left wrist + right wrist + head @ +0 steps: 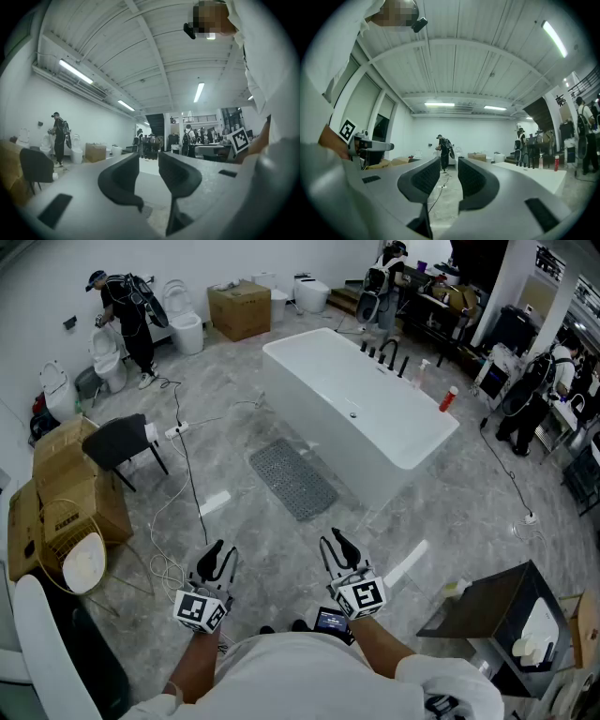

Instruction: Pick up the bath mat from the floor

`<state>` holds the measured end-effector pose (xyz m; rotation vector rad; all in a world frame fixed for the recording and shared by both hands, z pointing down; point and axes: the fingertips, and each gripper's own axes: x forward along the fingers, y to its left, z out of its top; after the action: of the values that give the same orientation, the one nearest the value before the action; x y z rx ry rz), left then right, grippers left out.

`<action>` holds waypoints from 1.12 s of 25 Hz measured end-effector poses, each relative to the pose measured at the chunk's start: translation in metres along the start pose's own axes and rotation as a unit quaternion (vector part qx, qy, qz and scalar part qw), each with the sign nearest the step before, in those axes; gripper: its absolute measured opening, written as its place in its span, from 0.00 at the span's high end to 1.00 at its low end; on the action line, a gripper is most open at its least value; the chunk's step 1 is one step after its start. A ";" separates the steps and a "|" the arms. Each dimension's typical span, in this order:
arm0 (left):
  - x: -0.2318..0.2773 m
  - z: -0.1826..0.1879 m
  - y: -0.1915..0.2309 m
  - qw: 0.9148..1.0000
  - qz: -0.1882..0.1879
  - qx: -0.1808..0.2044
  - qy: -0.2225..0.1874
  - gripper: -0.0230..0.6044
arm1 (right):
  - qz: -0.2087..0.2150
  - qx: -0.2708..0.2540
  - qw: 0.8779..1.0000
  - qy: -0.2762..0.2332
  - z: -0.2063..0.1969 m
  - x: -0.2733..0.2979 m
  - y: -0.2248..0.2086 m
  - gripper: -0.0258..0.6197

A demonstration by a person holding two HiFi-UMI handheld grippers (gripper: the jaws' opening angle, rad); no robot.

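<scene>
Bath mat [292,479]: dark grey, rectangular with rounded corners, its surface covered in a fine dotted texture. It lies flat on the grey marbled floor [441,512], with no fold or lifted corner visible. One long side runs just beside the base of the white bathtub [375,418]. Nothing rests on the mat and nothing touches it.

Left hand-held gripper [217,553]: held low in front of the person, well apart from the mat, tips pointing roughly toward it. In the left gripper view [149,163] the two dark jaws stand a narrow way apart with only floor and the room showing in the gap; it holds nothing.

Right hand-held gripper [334,542]: level with the left one and near it, equally clear of the mat. In the right gripper view [449,165] the ribbed pads face each other across a similar narrow gap, through which the floor and a trailing cable show; it is empty.

Surroundings: a red bottle [449,398] stands at the tub's far rim. A black chair [117,442] stands to the left of the mat, with cardboard boxes [66,479] beyond it. A person in dark clothing [122,315] stands by the toilets along the far wall.
</scene>
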<state>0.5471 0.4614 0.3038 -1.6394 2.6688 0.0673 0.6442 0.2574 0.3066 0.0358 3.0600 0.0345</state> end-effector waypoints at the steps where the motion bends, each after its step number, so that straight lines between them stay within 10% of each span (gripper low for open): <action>1: 0.000 0.000 0.002 1.000 -0.001 -0.003 0.000 0.76 | 0.000 0.000 1.000 0.001 0.000 0.001 0.002 0.75; 28: 0.017 0.007 -0.017 1.000 0.012 0.001 0.001 0.77 | 0.023 0.036 0.998 -0.038 -0.008 -0.012 -0.031 0.75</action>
<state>0.5544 0.4391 0.2962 -1.6085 2.6889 0.0647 0.6548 0.2259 0.3152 0.1106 2.9836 -0.0728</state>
